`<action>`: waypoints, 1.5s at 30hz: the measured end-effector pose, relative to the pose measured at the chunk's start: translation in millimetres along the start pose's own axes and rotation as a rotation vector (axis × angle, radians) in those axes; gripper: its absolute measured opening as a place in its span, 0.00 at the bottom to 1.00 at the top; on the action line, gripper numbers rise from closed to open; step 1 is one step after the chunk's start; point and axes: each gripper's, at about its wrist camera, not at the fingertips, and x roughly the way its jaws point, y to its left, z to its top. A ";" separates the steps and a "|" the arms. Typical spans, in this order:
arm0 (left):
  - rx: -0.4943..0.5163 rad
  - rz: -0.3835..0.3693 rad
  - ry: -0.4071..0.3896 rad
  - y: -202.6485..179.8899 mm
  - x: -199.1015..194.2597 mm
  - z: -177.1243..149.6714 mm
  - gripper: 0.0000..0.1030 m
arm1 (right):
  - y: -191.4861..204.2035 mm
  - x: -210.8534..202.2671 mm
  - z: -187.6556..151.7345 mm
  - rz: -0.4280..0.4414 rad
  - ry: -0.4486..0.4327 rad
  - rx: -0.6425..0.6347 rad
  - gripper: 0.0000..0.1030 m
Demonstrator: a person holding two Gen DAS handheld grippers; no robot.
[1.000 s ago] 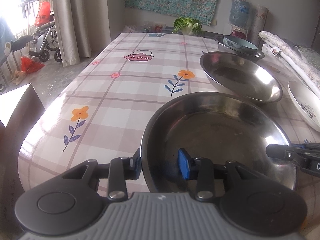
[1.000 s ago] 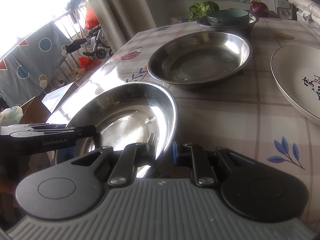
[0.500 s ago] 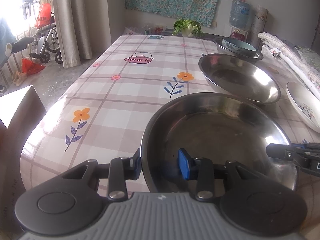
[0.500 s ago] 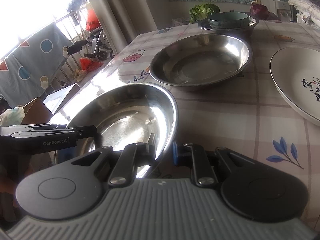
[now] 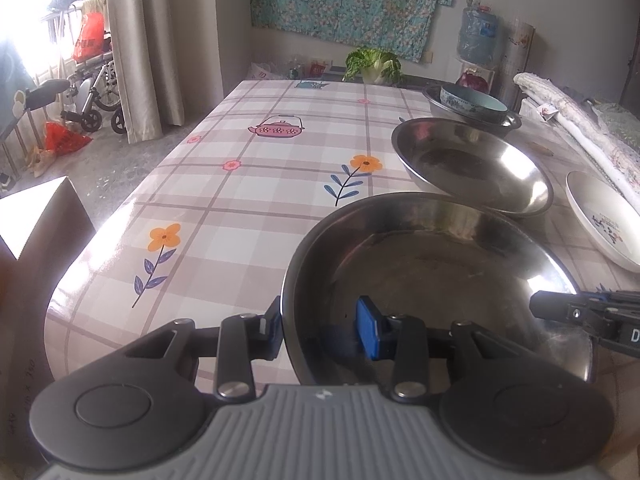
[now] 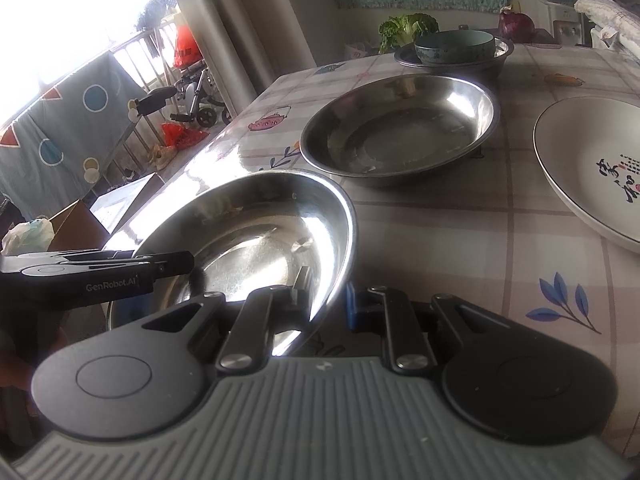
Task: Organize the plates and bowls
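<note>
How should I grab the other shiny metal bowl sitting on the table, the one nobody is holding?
Pinch the thin rim of the steel basin on its near side, one finger inside, one outside. It sits upright and is wide and shallow, so only the rim fits between the fingers.

The left gripper (image 5: 320, 326) is clamping the near-left rim of a steel dish (image 5: 432, 272), 1 finger outside, the blue-padded finger inside. The right gripper (image 6: 326, 294) is pinching the same dish's right rim, its 2 fingers straddling the wall.
</note>
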 end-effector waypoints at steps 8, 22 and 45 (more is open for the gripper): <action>0.020 -0.021 -0.037 -7.5 -6.0 10.4 0.37 | -1.9 -16.4 2.5 -0.010 -0.042 0.009 0.16; 0.106 -0.102 -0.090 -43.8 2.1 46.5 0.37 | -25.0 -42.3 15.8 -0.084 -0.115 0.084 0.18; 0.164 -0.140 -0.087 -81.7 33.5 82.9 0.41 | -65.0 -29.4 43.3 -0.134 -0.133 0.152 0.20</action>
